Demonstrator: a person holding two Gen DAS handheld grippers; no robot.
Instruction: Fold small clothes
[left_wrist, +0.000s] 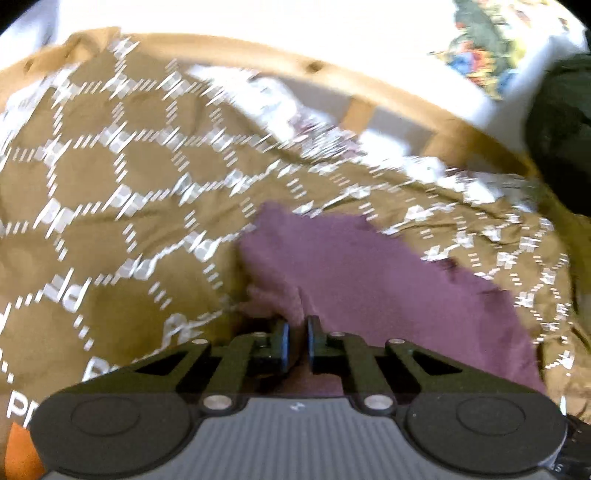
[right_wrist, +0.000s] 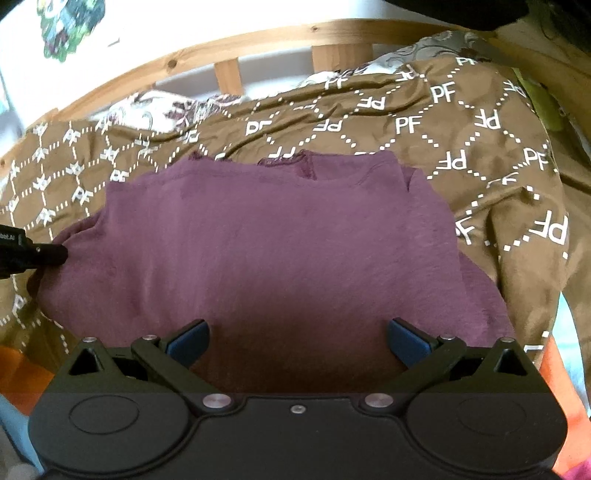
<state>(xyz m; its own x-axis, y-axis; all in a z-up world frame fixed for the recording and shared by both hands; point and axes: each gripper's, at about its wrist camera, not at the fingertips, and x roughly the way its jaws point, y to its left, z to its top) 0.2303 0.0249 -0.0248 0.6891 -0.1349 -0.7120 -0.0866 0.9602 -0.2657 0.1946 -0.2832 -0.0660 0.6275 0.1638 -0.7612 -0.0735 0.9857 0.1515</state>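
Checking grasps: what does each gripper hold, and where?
Left gripper: shut on the purple garment's left edge. Right gripper: open, holding nothing.

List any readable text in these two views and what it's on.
"PF": white letters repeated across the brown bedspread, some upside down or mirrored; the clearest is in the right wrist view.
"P…": the same letters on the bedspread in the left wrist view, motion-blurred and cut off.
White lettering on the left tongs' body at the frame edge: too small to read.
Purple garment: no text.
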